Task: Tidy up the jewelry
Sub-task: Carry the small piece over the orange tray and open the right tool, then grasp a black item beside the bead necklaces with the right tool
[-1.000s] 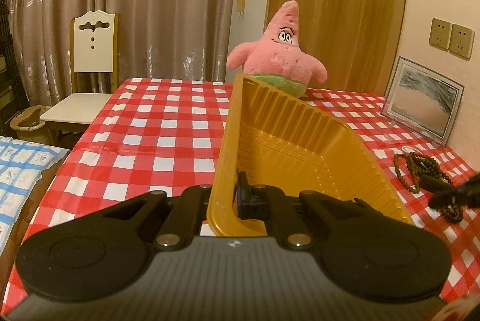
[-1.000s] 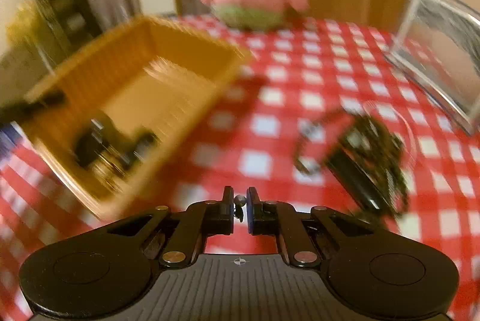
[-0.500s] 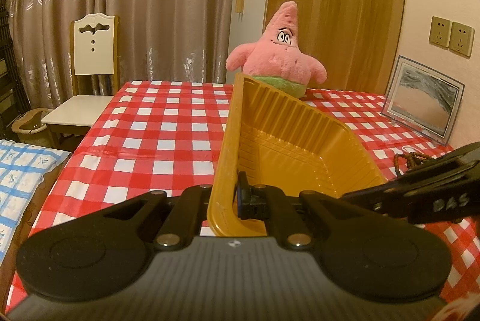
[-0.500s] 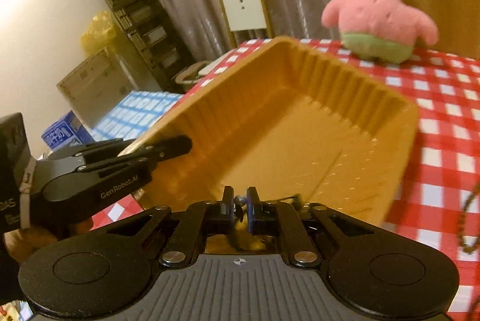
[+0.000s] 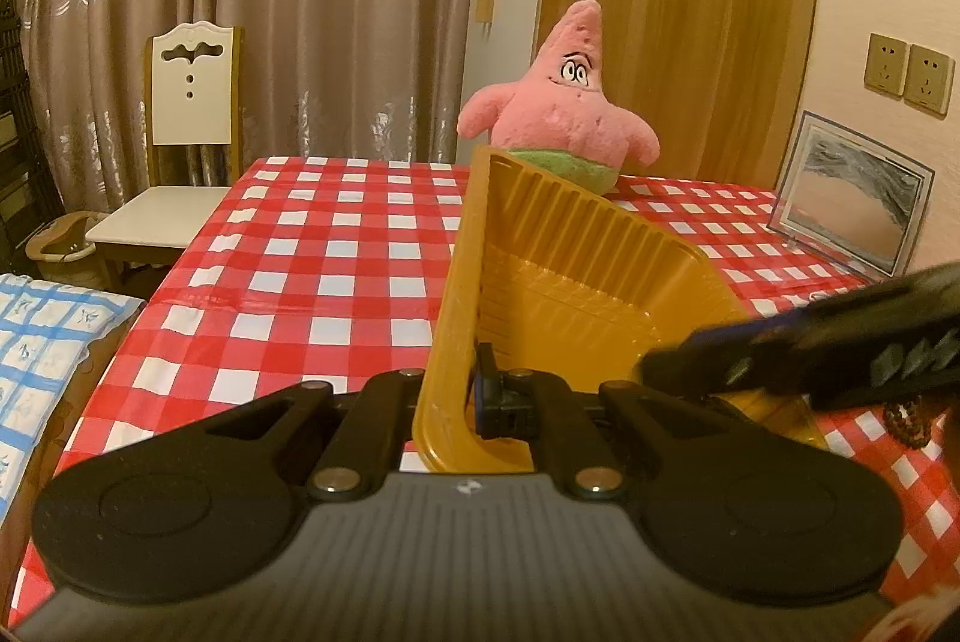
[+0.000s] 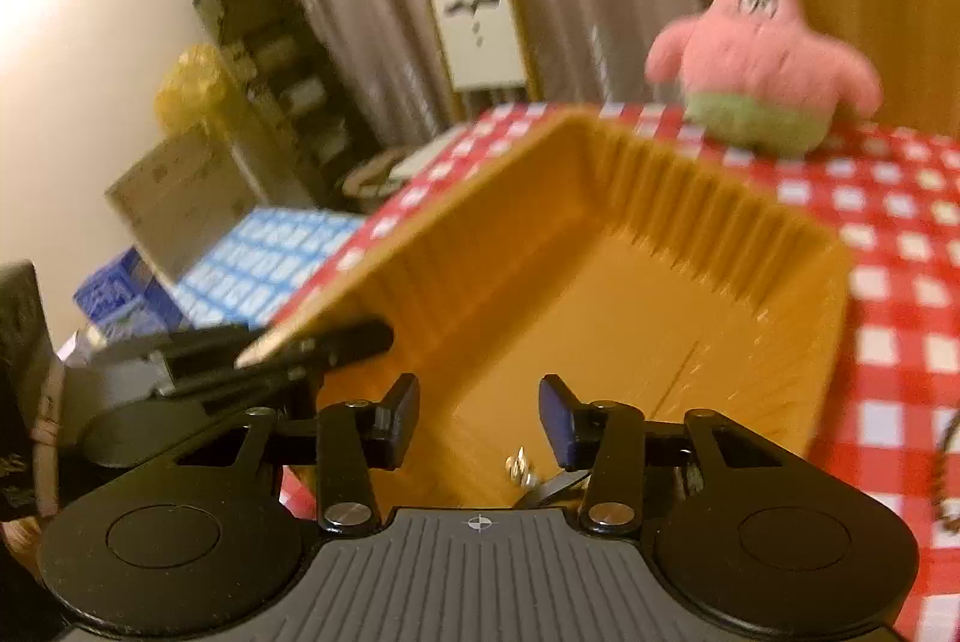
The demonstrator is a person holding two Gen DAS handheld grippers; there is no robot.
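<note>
From the left wrist view, my left gripper (image 5: 465, 405) has its jaws closed tight on the near rim of the yellow tray (image 5: 576, 282), which stands tipped up on edge so its ribbed inside faces three o'clock. The tray sits on the red-checked table (image 5: 312, 270), running from the frame's centre toward twelve o'clock. Beyond its far end, at about one o'clock, sits a pink plush (image 5: 564, 114). A white chair (image 5: 186, 120) stands off the table at ten o'clock, and a framed picture (image 5: 852, 204) leans on the wall at two o'clock. My right gripper (image 5: 660, 378) comes in blurred from three o'clock, its tip over the tray's low side. A bit of dark bead string (image 5: 909, 417) shows on the cloth at four o'clock, outside the tray. From the right wrist view, my right gripper (image 6: 479, 417) has its jaws spread wide with nothing between them, hanging over the tray (image 6: 600, 282). Small silvery jewelry (image 6: 522, 465) lies on the tray floor at the near end, just under the right finger; I can't make out what piece it is. The left gripper (image 6: 354, 336) pinches the tray's rim at nine o'clock. The plush (image 6: 762, 60) is at one o'clock on the table (image 6: 900, 282), and a thin dark strand (image 6: 945, 462) lies at four o'clock.
</note>
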